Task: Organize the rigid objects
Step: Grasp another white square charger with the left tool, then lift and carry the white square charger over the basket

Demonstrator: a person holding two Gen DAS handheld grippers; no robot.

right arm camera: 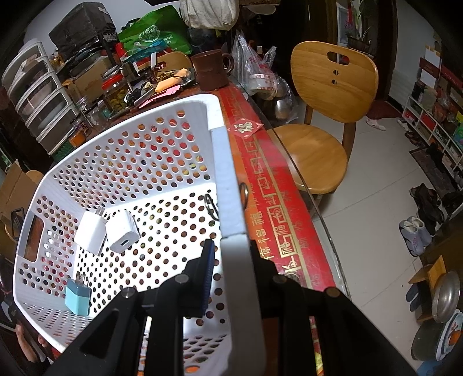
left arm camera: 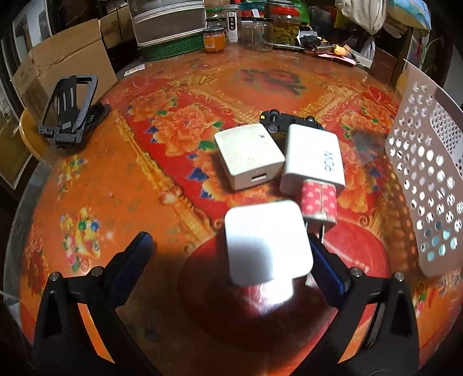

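In the left wrist view my left gripper (left arm camera: 231, 254) is open, with a blurred white charger cube (left arm camera: 267, 243) between its fingers, against the right finger (left arm camera: 327, 266). Beyond lie a white USB charger (left arm camera: 249, 154), a white 90W charger (left arm camera: 314, 159), a pink dotted plug (left arm camera: 318, 204) and a black toy car (left arm camera: 289, 121). The white perforated basket (left arm camera: 425, 173) stands at the right. In the right wrist view my right gripper (right arm camera: 231, 260) is shut on the basket's rim (right arm camera: 228, 185). Inside lie two white chargers (right arm camera: 123, 231) (right arm camera: 89, 232) and a light blue charger (right arm camera: 77, 298).
A black phone stand (left arm camera: 71, 107) sits at the table's left edge. Jars, a drawer unit (left arm camera: 170, 23) and boxes crowd the far side. A brown mug (right arm camera: 209, 69) stands beyond the basket. A wooden chair (right arm camera: 318, 130) stands beside the table's right edge.
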